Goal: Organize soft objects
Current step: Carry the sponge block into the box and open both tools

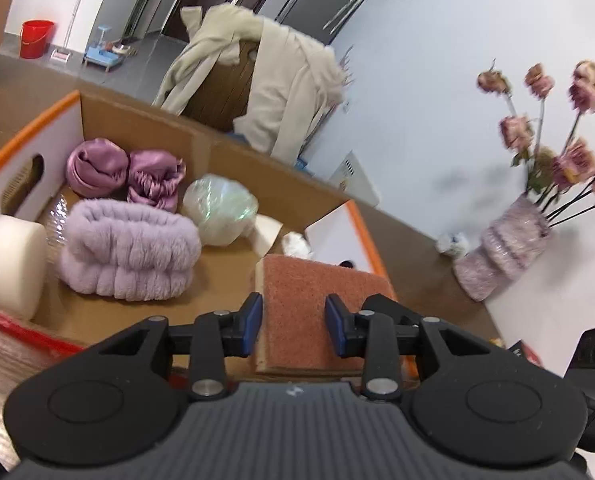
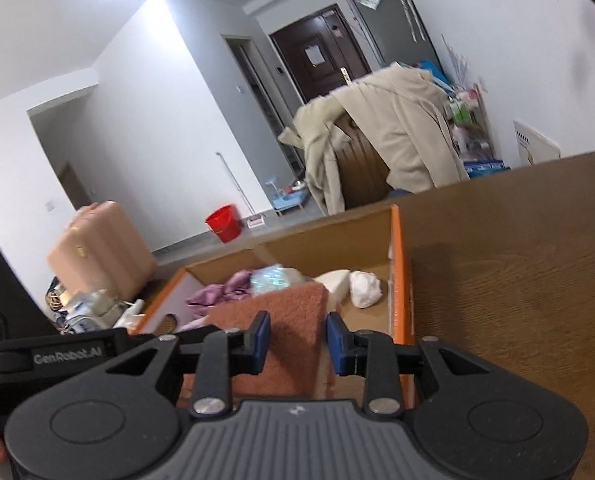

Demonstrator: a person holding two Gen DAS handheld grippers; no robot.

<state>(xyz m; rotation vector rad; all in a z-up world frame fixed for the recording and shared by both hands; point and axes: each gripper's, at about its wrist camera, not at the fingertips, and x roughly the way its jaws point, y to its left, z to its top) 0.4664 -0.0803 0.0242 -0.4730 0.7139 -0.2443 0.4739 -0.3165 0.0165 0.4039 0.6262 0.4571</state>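
Resting inside cardboard box (image 1: 145, 128) on bench (image 2: 517, 280): 1 pink sponge (image 1: 321, 296), 1 lilac fur muff (image 1: 129, 256), 2 purple satin bundles (image 1: 125, 172). Left tongs (image 1: 293, 326) parted, flanking sponge. Right tongs (image 2: 297, 344) parted, sponge between them.

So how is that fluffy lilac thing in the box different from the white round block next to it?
The fluffy lilac fur band is shaggy and ribbed, while the white round foam block is smooth and plain. The fur band lies flat and sprawled across the cardboard box floor; the foam block stands on its edge against the box's white side wall. Both sit inside the box, untouched by either gripper.
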